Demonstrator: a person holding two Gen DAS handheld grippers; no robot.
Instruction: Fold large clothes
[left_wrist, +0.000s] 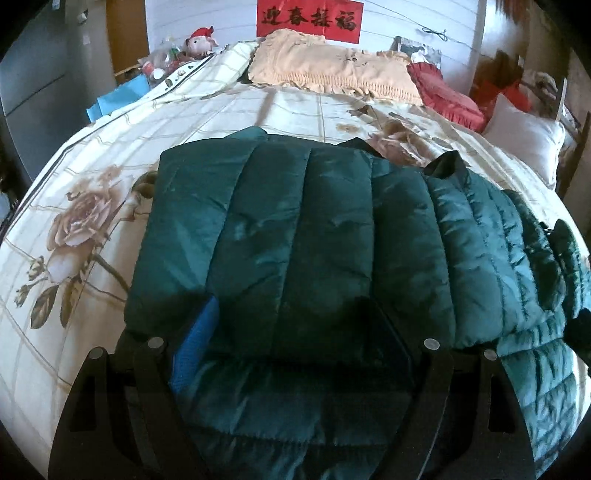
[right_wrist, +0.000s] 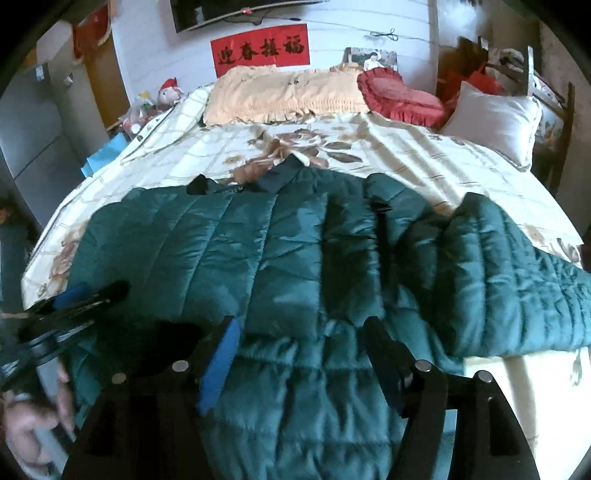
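Note:
A dark green quilted puffer jacket (left_wrist: 303, 221) lies spread across the bed, its dark collar (right_wrist: 280, 177) towards the pillows and one side folded over the middle. My left gripper (left_wrist: 291, 317) hovers over the jacket's near hem with its jaws wide; padded fabric fills the gap, and the blue pad (left_wrist: 199, 332) does not visibly press on it. The right wrist view shows the jacket (right_wrist: 258, 251), with my right gripper (right_wrist: 301, 325) open above its near part and the fingers (right_wrist: 218, 365) clear of the cloth. The left gripper (right_wrist: 96, 295) appears at the left edge, held by a hand (right_wrist: 33, 421).
The bed (left_wrist: 85, 221) has a cream floral cover. At its head lie a peach frilled pillow (left_wrist: 325, 66), a red cushion (left_wrist: 447, 96) and a white pillow (left_wrist: 524, 133). A stuffed toy (left_wrist: 201, 40) and clutter stand at the back left. A chair with clothes (right_wrist: 517, 77) is at the right.

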